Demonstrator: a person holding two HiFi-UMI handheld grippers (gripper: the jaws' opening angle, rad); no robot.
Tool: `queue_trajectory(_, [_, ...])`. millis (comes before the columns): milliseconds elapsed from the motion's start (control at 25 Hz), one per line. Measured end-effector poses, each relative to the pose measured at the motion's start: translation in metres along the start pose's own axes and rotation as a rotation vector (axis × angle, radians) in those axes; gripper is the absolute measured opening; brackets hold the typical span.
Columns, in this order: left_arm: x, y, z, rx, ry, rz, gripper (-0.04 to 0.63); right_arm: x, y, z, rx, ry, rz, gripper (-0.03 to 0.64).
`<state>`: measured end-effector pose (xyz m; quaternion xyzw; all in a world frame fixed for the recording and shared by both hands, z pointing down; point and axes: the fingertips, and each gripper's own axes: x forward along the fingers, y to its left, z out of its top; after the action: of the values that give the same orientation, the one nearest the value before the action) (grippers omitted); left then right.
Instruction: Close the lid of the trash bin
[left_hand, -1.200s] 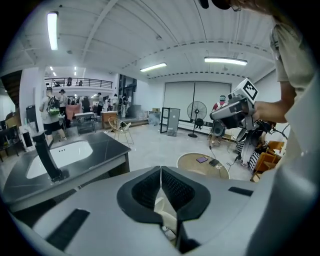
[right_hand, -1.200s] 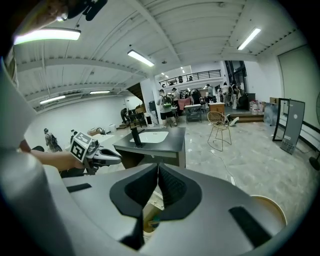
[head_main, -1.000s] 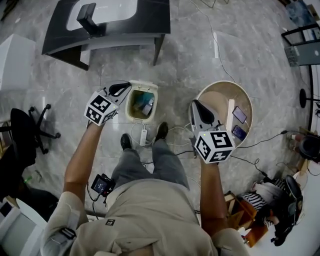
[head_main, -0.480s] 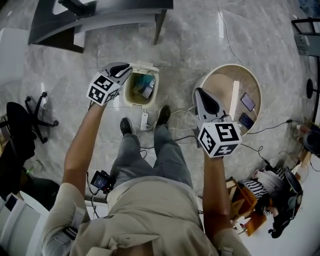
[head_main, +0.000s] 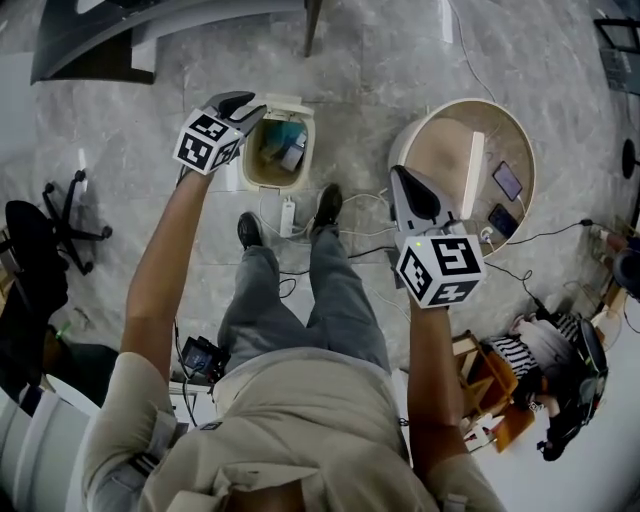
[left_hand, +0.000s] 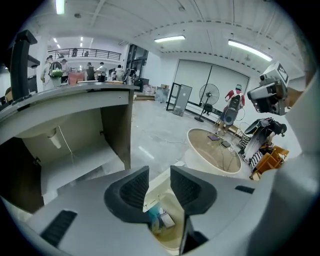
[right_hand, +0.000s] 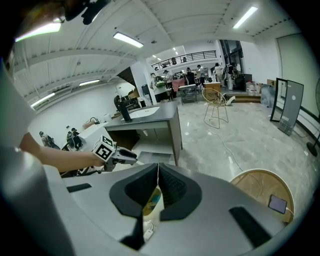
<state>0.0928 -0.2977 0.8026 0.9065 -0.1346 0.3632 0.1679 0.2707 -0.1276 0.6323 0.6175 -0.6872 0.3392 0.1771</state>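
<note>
A cream trash bin (head_main: 275, 150) stands open on the floor in the head view, with blue and white rubbish inside. Its pale lid edge (head_main: 288, 101) shows at the far rim. My left gripper (head_main: 254, 105) hovers at the bin's far left corner. In the left gripper view its jaws (left_hand: 159, 180) are opening; nothing is pressed between them, and the bin (left_hand: 167, 227) shows through the gap below. My right gripper (head_main: 399, 174) hangs to the right of the bin, beside the round table, apart from the bin. Its jaws (right_hand: 158, 169) are shut with nothing in them.
A round beige table (head_main: 445, 150) with phones (head_main: 507, 181) stands at the right. A dark desk (head_main: 150, 30) lies beyond the bin and an office chair (head_main: 40, 235) at the left. A power strip (head_main: 288, 216), cables and the person's shoes (head_main: 326, 206) sit just before the bin.
Both grippers have sunk toward the floor. The left one has stayed at the bin's far left corner. The head view has shifted, so the desk has slid toward the top edge.
</note>
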Motion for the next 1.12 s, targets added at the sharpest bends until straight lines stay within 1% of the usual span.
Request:
queue_trajectory(320, [0.021, 0.015, -0.017, -0.069, 0.022, -0.001, 0.129, 0.009, -0.004, -0.020, 0.006, 0.035, 0.003, 0.025])
queue_trajectory(440, [0.021, 0.017, -0.019, -0.098, 0.008, 0.004, 0.091, 0.011, -0.006, -0.024, 0.009, 0.041, 0.004, 0.025])
queue_trajectory(640, [0.018, 0.016, -0.021, -0.130, -0.021, -0.005, 0.075, 0.019, -0.002, -0.027, 0.011, 0.052, 0.010, 0.025])
queue_trajectory(880, [0.007, 0.001, -0.039, -0.151, -0.036, -0.025, 0.063, 0.027, 0.005, -0.028, 0.007, 0.063, 0.022, 0.025])
queue_trajectory(1120, [-0.005, -0.023, -0.071, -0.183, -0.018, -0.062, 0.054, 0.031, 0.012, -0.027, -0.003, 0.069, 0.029, 0.025])
